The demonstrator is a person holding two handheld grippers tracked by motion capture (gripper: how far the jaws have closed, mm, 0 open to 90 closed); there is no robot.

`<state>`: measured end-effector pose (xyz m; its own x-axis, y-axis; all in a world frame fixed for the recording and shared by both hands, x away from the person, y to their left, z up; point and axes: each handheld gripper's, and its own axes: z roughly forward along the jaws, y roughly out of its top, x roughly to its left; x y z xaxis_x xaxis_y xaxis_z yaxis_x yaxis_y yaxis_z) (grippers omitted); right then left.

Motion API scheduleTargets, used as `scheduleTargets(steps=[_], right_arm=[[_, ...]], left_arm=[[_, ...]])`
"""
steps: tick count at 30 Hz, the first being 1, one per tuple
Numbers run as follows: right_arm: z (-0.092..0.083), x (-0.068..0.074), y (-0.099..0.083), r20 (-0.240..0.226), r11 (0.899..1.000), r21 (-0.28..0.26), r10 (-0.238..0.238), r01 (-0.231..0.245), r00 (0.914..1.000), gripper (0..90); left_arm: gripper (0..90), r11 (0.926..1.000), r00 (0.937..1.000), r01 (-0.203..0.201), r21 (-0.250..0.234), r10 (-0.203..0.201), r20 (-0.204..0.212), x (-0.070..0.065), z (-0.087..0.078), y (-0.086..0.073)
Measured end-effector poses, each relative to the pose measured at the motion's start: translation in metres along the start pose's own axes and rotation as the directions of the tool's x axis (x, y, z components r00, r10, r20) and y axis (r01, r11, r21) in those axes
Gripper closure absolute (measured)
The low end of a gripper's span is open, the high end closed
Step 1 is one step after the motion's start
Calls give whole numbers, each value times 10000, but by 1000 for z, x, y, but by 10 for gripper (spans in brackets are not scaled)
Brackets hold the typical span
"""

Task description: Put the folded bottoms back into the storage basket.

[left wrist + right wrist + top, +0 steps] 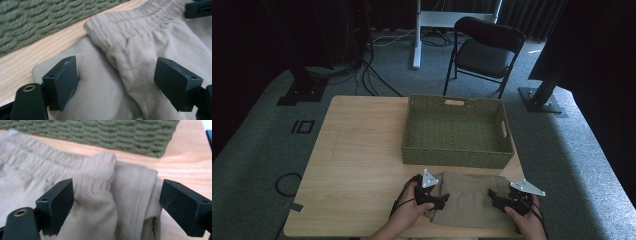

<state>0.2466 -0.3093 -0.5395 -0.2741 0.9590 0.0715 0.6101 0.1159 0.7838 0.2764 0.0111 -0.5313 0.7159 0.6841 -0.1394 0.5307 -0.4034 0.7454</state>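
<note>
Folded tan garment [469,199] lies flat at the near edge of the counter [357,165], its elastic waistband toward the green woven basket [457,159] just beyond; a narrow strip of bare wood separates the two. Left claw [438,200] sits at the garment's left edge, jaws wide, cloth between them but not pinched. Right claw [498,201] sits at the right edge, jaws likewise wide over the folded side layers, pads off the fabric. Open counter lies left of the garment; little margin on the right before the counter's edge.
</note>
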Motion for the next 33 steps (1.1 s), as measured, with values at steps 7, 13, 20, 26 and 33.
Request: scheduleTargets(steps=[7,13,20,26,33], right_arm=[[6,-4,-7,34,9997,216,96,-97,9999,117],[12,-7,-11,-38,9988,447,225,-223,9997,111],[14,-5,-12,-19,9981,608,-17,18,10000,112],[14,-2,-12,-33,9976,685,-122,124,9999,128],[12,4,-11,-743,9977,527,-396,436,9964,488]], left_arm=[[207,9996,9999,162,231,-161,-51,3,10,-4],[202,9998,9999,55,174,-53,-130,2,15,-6],[165,9988,9985,-470,-116,466,-297,1,22,-9],[163,9993,9986,-369,-74,366,-373,2,27,-5],[521,9965,9963,-827,-102,825,-231,1,30,-1]])
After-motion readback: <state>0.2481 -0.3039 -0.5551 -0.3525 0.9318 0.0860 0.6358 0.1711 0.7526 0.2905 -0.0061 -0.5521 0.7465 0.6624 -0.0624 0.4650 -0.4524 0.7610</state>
